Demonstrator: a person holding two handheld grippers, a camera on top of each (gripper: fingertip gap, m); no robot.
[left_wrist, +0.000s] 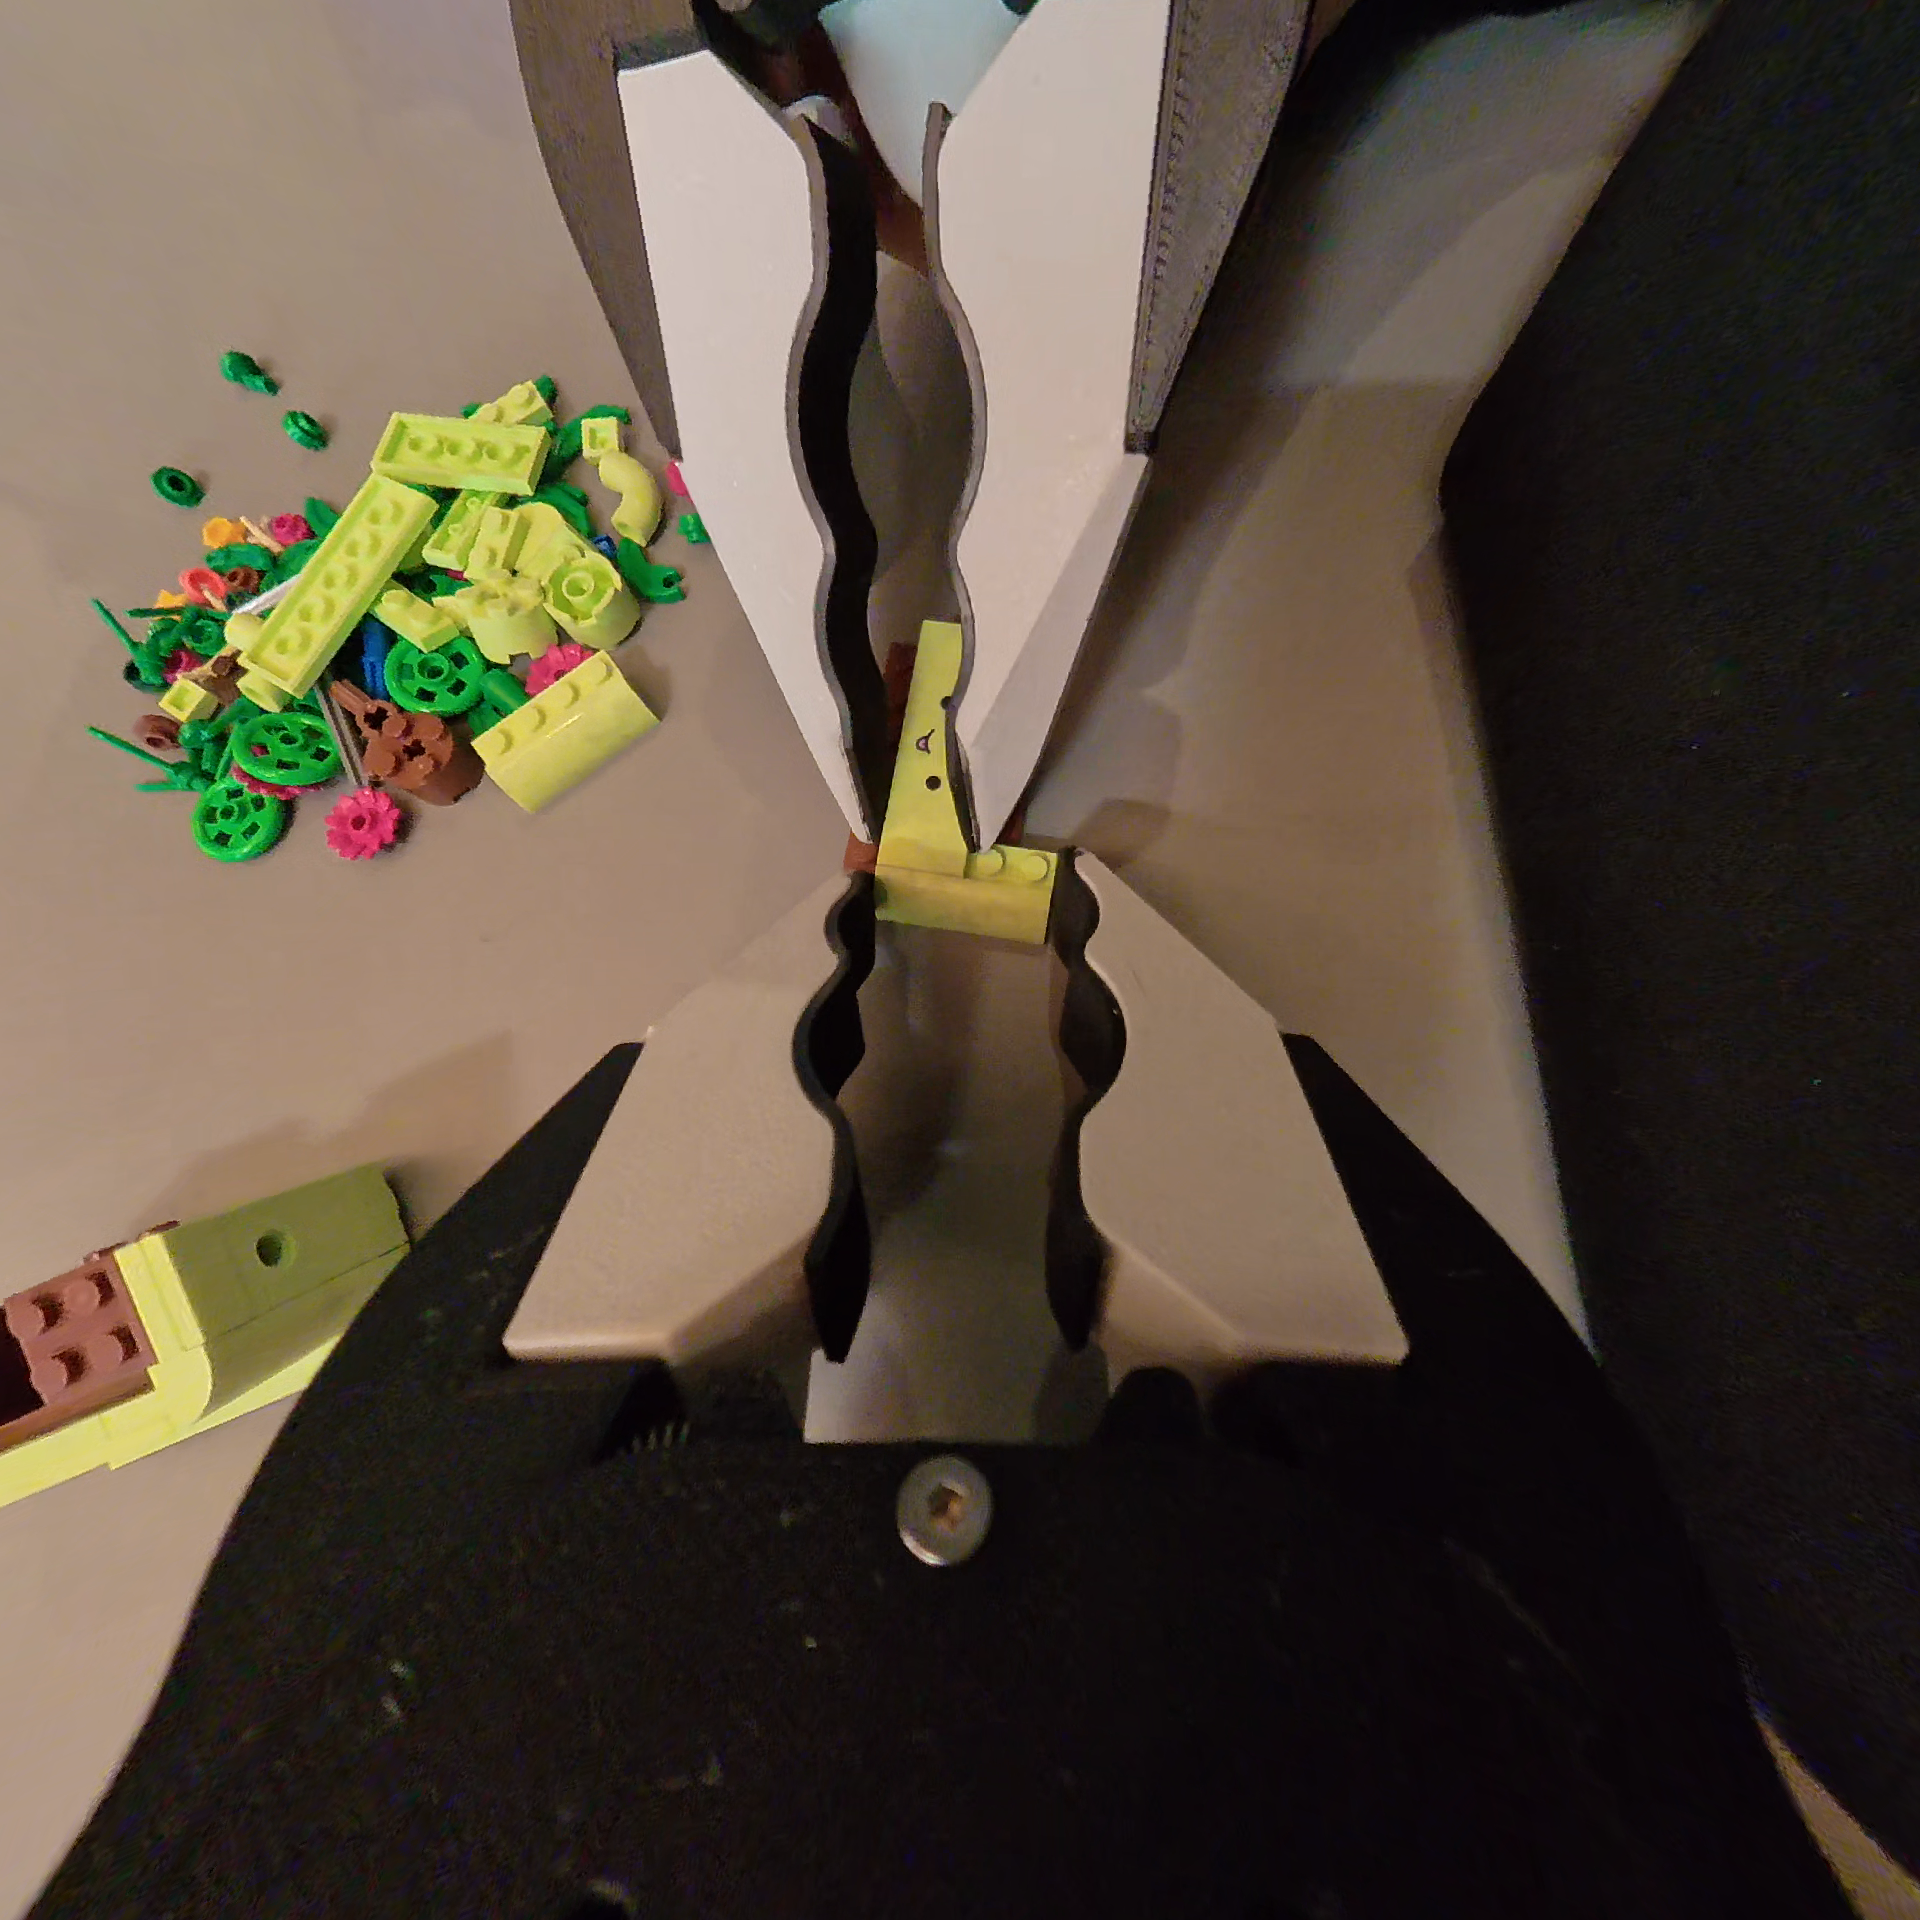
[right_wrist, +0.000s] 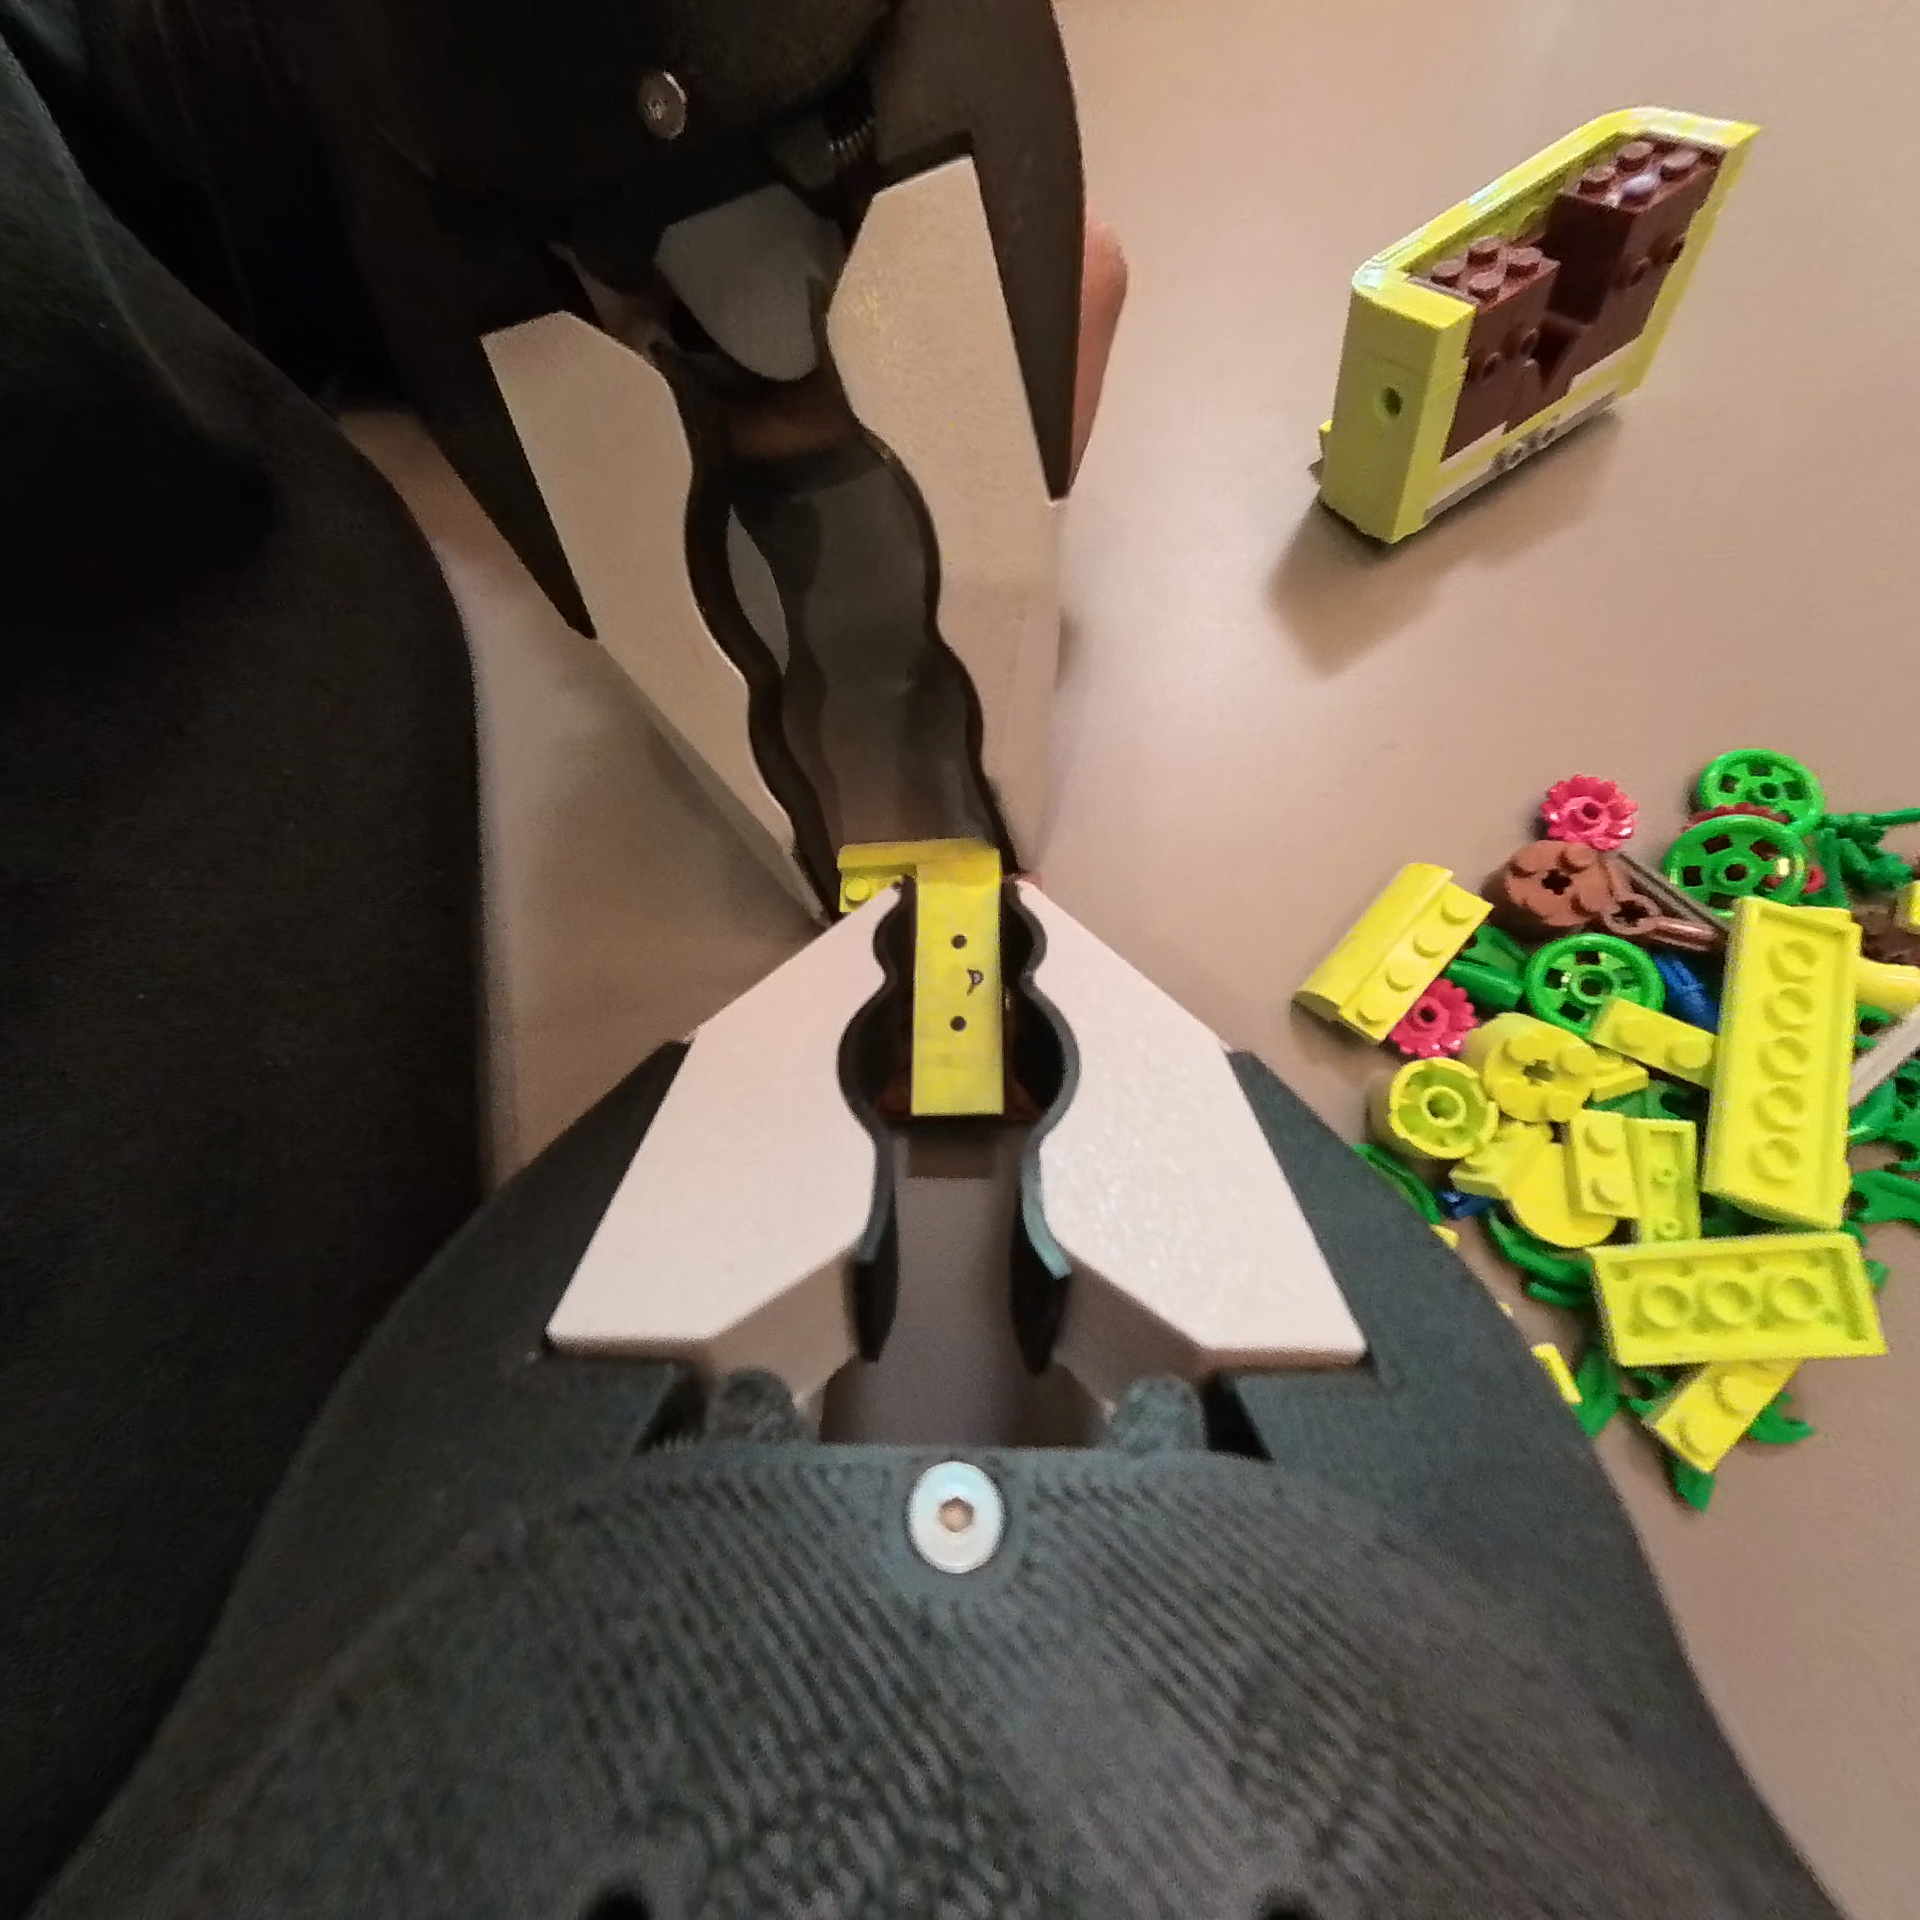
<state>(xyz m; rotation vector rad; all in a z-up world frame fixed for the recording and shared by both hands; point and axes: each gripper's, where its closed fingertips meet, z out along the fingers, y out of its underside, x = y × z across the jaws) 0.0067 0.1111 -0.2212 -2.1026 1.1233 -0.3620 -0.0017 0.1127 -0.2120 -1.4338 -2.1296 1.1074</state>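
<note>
1. Left gripper (left_wrist: 961, 883) jaws closed on lime studded toy brick (left_wrist: 971, 894), steadying it above beige counter (left_wrist: 312, 208).
2. Right gripper (right_wrist: 951, 935) jaws clamped on lime face-printed slope piece (right_wrist: 956, 1008), touching that brick, seemingly for joining.
3. Loose toy-brick pile (left_wrist: 384, 623) well apart from the brick.

Left tongs (left_wrist: 966, 883) and right tongs (right_wrist: 951, 997) meet tip to tip, pointing at each other, both low over the desk. Each pair's fingers are closed narrow, clamping a part between the wavy pads.
</note>
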